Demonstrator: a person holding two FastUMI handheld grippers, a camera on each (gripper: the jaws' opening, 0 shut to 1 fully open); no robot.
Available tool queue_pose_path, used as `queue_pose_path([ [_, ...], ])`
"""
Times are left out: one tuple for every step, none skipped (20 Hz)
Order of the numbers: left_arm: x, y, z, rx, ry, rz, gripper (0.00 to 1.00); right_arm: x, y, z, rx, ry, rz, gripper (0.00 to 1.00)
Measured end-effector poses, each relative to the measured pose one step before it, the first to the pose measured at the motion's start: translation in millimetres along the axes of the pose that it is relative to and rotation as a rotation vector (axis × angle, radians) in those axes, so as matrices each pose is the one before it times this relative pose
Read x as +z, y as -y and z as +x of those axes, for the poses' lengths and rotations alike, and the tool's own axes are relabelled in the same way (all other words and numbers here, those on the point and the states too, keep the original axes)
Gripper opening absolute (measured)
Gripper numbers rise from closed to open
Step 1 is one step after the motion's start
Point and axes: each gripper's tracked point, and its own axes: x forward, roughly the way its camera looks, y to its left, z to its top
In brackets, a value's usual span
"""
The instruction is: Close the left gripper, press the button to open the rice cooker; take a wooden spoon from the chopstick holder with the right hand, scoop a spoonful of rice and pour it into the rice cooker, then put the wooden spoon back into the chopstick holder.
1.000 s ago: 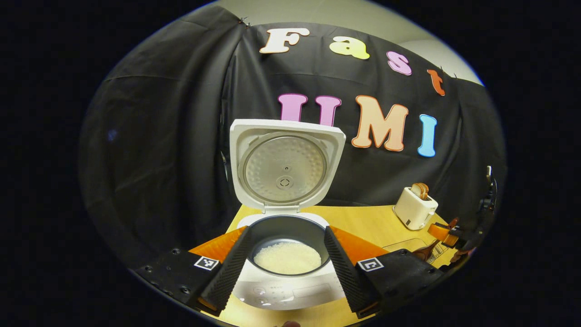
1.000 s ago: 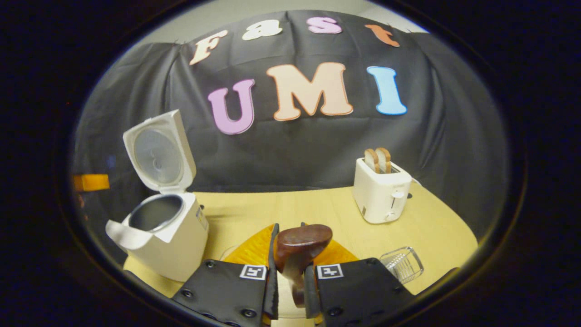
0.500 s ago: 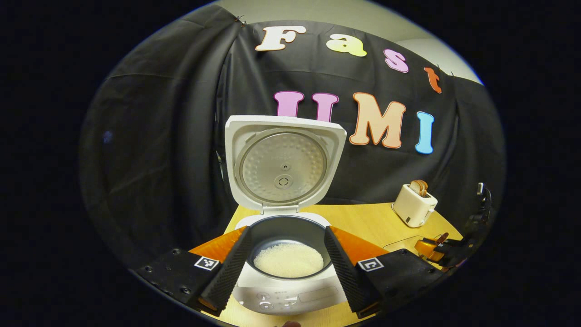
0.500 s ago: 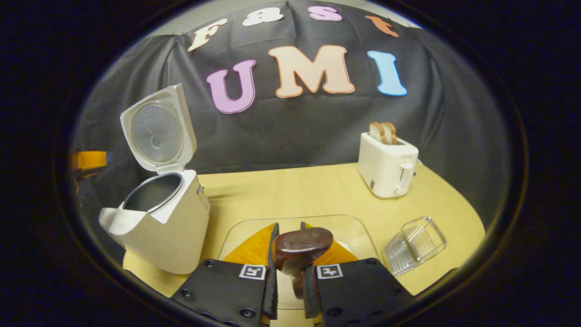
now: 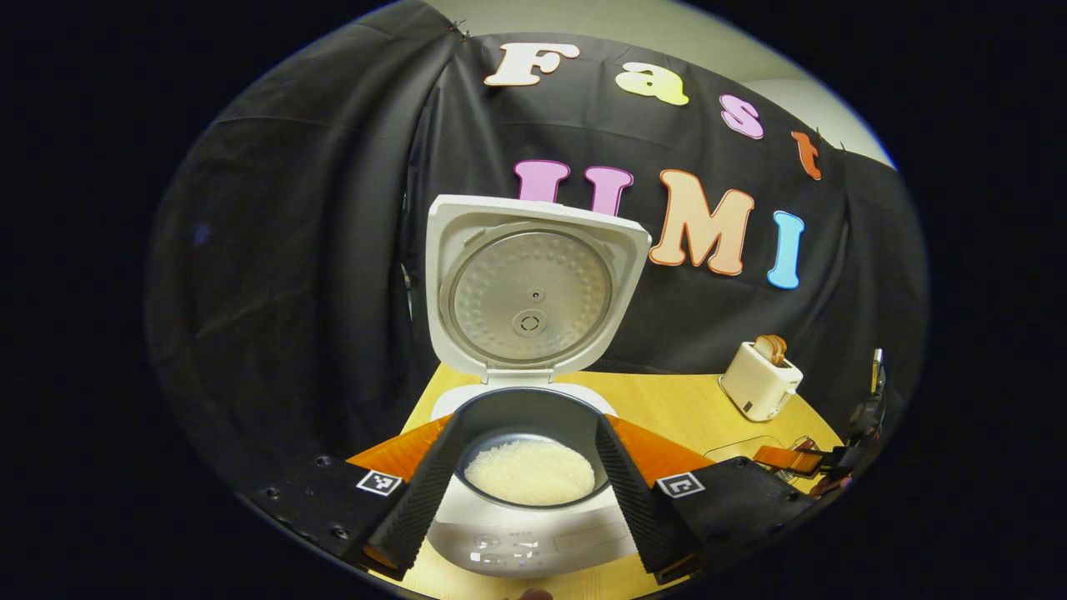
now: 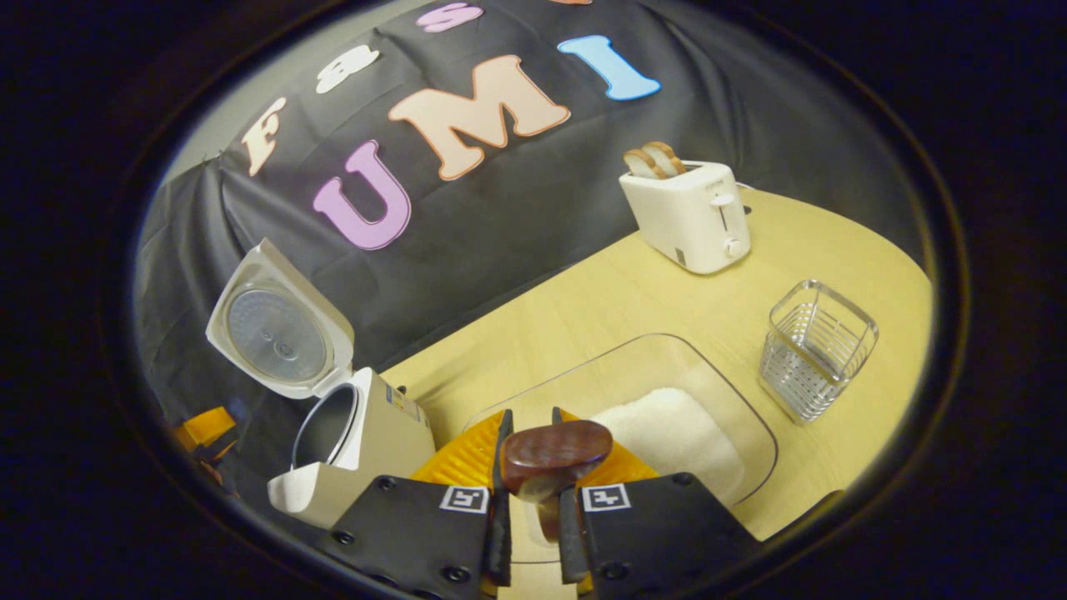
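Observation:
The white rice cooker point(image 5: 533, 533) stands open, its lid point(image 5: 533, 292) upright, and white rice point(image 5: 529, 471) lies in its dark pot. My left gripper point(image 5: 529, 492) hovers open just in front of it, one finger point(image 5: 429, 492) on each side of the pot in the picture. My right gripper point(image 6: 531, 421) is shut on the handle of the dark wooden spoon point(image 6: 557, 447), whose bowl points forward over the near end of a clear tray point(image 6: 750, 433) of rice point(image 6: 671, 433). The wire chopstick holder point(image 6: 817, 346) stands right of the tray. In the right gripper view the cooker point(image 6: 367, 425) sits to the left.
A white toaster point(image 6: 688, 212) with bread slices stands at the back of the wooden table point(image 6: 633, 300). The black cloth wall runs close behind the cooker. From the left gripper view, the right gripper point(image 5: 800, 460) shows low at the far right, the toaster point(image 5: 760, 383) beyond it.
My right gripper has tipped down and rolled with the spoon, so the tray of rice and the holder have come into full view. The left gripper has edged slightly nearer the cooker.

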Motion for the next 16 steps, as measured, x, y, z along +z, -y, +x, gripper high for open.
queue_pose_path([
  [1.29, -1.12, 0.36, 0.00140, 0.00151, 0.00205, 0.95, 4.27, 2.37, -1.81, -0.01925, 0.01866, -0.05761, 0.24],
  [-0.17, -1.04, -0.26, 0.00109, -0.00144, -0.00067, 0.94, 3.27, 3.05, -0.57, -0.01911, 0.01816, -0.05702, 0.29],
  [-0.18, 0.15, 0.72, 0.00006, -0.00078, -0.00064, 0.95, 2.68, 3.77, 1.11, -0.00983, 0.00968, -0.03852, 0.29],
  [-0.53, 0.49, -1.05, -0.00087, -0.00001, -0.00148, 0.94, -1.11, 1.93, 2.43, -0.00100, 0.00187, -0.02353, 0.27],
  [1.05, 0.66, 0.61, -0.00290, 0.00052, -0.00310, 0.94, -2.18, -0.59, 1.72, 0.00413, -0.00394, -0.01385, 0.26],
  [-2.12, 0.08, -0.46, -0.00115, -0.00290, -0.00098, 0.94, -2.55, -3.45, -0.03, 0.00738, -0.00254, -0.01590, 0.24],
  [-0.65, -0.81, -0.15, 0.00078, -0.00196, 0.00053, 0.94, -0.90, -4.11, -0.61, 0.00773, 0.00351, -0.01632, 0.26],
  [0.50, -0.33, -0.47, -0.00001, 0.00073, 0.00043, 0.95, -2.49, -6.28, -0.40, 0.01174, -0.00247, -0.01142, 0.26],
  [0.89, -0.80, -1.20, 0.00092, 0.00212, 0.00073, 0.95, -2.94, -6.40, -0.17, 0.01411, -0.00716, 0.00418, 0.26],
  [0.02, -0.28, 0.76, 0.00233, 0.00033, 0.00095, 0.95, -3.65, -5.94, 0.36, 0.01518, -0.00970, 0.01056, 0.25],
  [-0.66, -0.99, -0.77, 0.00111, -0.00176, 0.00045, 0.95, -1.95, -4.83, -0.15, 0.01281, -0.00859, 0.00998, 0.25],
  [-0.40, -0.70, 0.30, 0.00108, -0.00041, -0.00140, 0.95, -1.66, -5.27, 0.29, 0.00907, -0.00670, 0.01029, 0.25],
  [0.10, -0.59, -0.55, -0.00049, -0.00003, -0.00311, 0.95, -1.06, -3.60, 0.50, 0.00895, -0.00793, 0.01824, 0.25],
  [-1.38, 0.01, -1.08, 0.00053, -0.00155, -0.00111, 0.95, -2.53, -3.57, 0.51, 0.01384, -0.01288, 0.03021, 0.27],
  [0.30, -0.49, -0.73, 0.00161, 0.00128, 0.00097, 0.94, -1.25, -3.05, -0.01, 0.00867, -0.00873, 0.03175, 0.28],
  [-0.36, -0.88, -0.26, 0.00242, 0.00019, 0.00135, 0.95, -1.43, -1.17, -0.56, 0.00135, -0.00700, 0.02989, 0.27],
])
